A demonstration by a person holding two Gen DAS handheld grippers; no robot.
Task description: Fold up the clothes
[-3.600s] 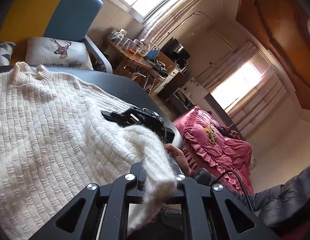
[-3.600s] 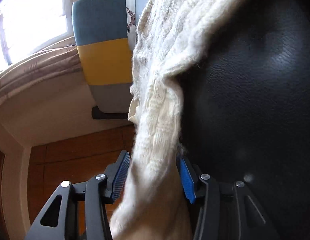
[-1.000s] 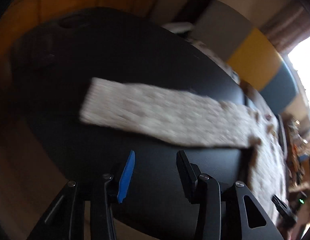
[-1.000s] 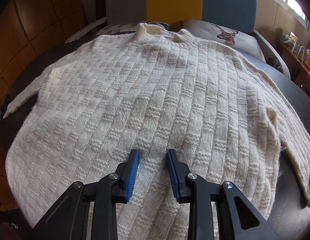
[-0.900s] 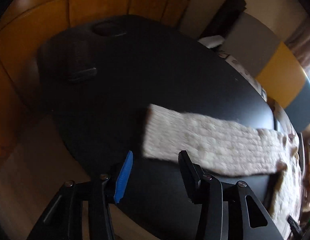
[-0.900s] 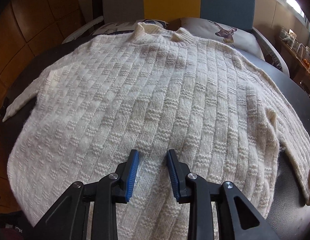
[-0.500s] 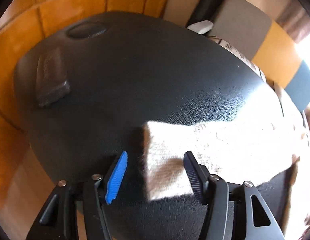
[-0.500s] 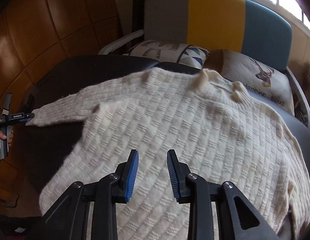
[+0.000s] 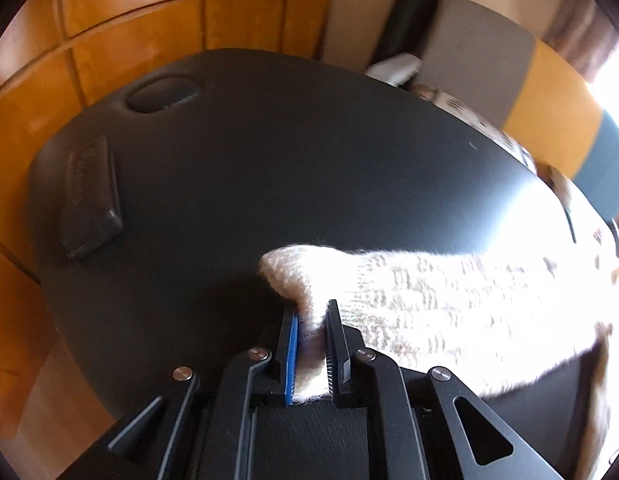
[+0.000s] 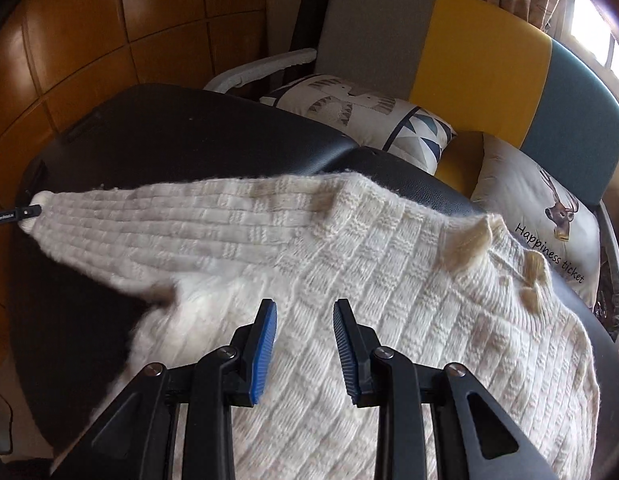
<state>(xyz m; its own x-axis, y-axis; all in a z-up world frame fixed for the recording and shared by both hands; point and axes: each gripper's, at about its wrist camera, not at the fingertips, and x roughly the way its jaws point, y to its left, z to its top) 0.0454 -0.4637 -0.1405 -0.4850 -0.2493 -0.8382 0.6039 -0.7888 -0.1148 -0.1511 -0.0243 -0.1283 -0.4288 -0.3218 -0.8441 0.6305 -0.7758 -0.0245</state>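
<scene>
the left gripper (image 9: 311, 320) pinches the sweater (image 10: 349, 280) sleeve's cuff (image 9: 285, 272) — probably to fold it inward; the right gripper (image 10: 304, 316) hovers open over the sweater, spread on the black table (image 9: 269, 152).

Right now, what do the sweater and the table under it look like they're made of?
Sweater: cream wool-like knit, matte and fuzzy, with a raised basket-weave pattern and stray fibers at the cuff. Table: black, apparently leather-look padding, with fine grain and soft sheen; real or faux is unclear.

Black table (image 10: 181, 140), cream sweater (image 10: 349, 280) on it
</scene>
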